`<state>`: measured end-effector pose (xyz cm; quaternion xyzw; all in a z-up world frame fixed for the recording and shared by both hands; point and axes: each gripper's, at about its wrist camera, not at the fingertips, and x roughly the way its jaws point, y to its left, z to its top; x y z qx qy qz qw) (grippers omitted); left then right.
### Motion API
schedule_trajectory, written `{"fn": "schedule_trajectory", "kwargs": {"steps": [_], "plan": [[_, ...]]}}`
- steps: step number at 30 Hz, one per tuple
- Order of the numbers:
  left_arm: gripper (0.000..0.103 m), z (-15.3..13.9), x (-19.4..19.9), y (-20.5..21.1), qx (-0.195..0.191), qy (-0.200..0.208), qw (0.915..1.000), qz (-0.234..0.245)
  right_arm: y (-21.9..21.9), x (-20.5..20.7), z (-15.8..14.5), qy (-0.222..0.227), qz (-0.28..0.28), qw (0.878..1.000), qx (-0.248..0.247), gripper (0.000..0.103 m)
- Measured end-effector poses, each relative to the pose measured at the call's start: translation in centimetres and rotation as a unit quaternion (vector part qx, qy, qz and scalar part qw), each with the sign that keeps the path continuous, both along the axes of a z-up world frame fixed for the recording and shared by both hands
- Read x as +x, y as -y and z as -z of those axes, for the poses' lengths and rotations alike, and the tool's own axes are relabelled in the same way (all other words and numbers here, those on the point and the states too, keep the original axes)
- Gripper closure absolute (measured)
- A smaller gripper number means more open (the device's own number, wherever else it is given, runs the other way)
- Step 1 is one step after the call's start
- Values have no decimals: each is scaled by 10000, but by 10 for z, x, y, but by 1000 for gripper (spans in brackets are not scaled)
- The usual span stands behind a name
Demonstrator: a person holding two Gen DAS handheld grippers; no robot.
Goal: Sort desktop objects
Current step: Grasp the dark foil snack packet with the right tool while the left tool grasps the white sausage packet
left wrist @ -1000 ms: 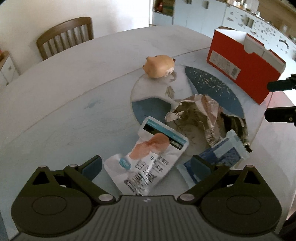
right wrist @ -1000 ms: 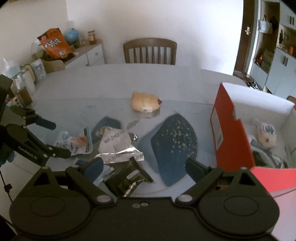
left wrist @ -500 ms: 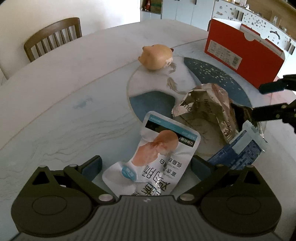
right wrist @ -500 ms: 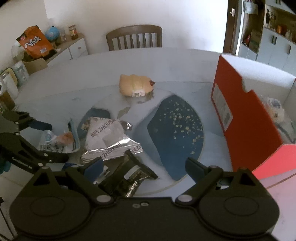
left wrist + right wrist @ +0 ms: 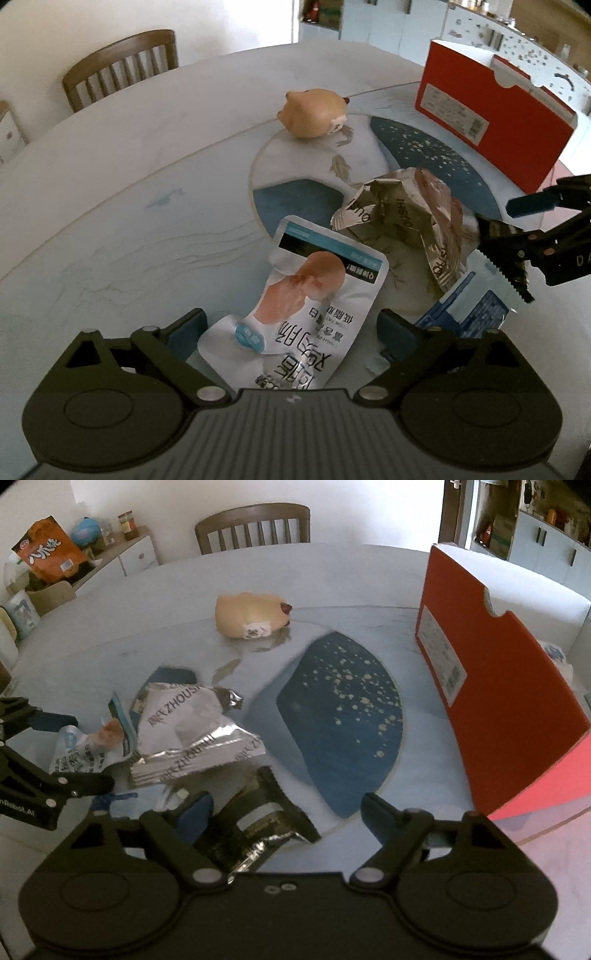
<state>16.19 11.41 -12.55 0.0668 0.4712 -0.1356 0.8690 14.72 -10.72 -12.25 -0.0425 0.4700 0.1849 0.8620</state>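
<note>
A white food pouch [image 5: 314, 302] with a chicken picture lies between the fingers of my left gripper [image 5: 291, 332]. Its jaws are closing, and the pads stand just clear of the pouch. My right gripper [image 5: 288, 812] hangs low over a dark crumpled wrapper [image 5: 258, 812], jaws also closing, with the right pad well off it. A silver crumpled wrapper [image 5: 406, 221] [image 5: 192, 734] lies between the two, and a blue and white packet [image 5: 476, 306] beside it. Each gripper shows in the other's view, the right gripper [image 5: 513, 225] and the left gripper [image 5: 70, 753].
A tan plush toy [image 5: 314, 114] [image 5: 251, 616] sits further back on the glass turntable [image 5: 340, 709]. An open red box [image 5: 491, 122] [image 5: 495, 686] with items inside stands at the right. A wooden chair [image 5: 255, 524] is behind the round table; a sideboard [image 5: 122, 557] is at far left.
My left gripper has come closer over the white pouch. The right gripper has sunk down onto the dark wrapper. Both pairs of jaws have narrowed a little.
</note>
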Motion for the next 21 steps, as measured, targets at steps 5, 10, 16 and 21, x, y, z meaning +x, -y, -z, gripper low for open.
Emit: {"fn": "schedule_trajectory", "kwargs": {"steps": [5,10,16,21], "plan": [[17,-3,-6,7,30,-15,9999,-164,9,0,2,-43,54,9998,-173,26],[20,-4,-9,12,44,-13,10000,41,18,-4,-5,-13,132,9997,-190,25],[20,-2,-5,14,79,100,9996,242,29,-12,-14,-73,177,9998,-50,19],[20,-2,-2,18,50,170,9994,295,25,-22,-17,-52,-110,9999,75,19]]}}
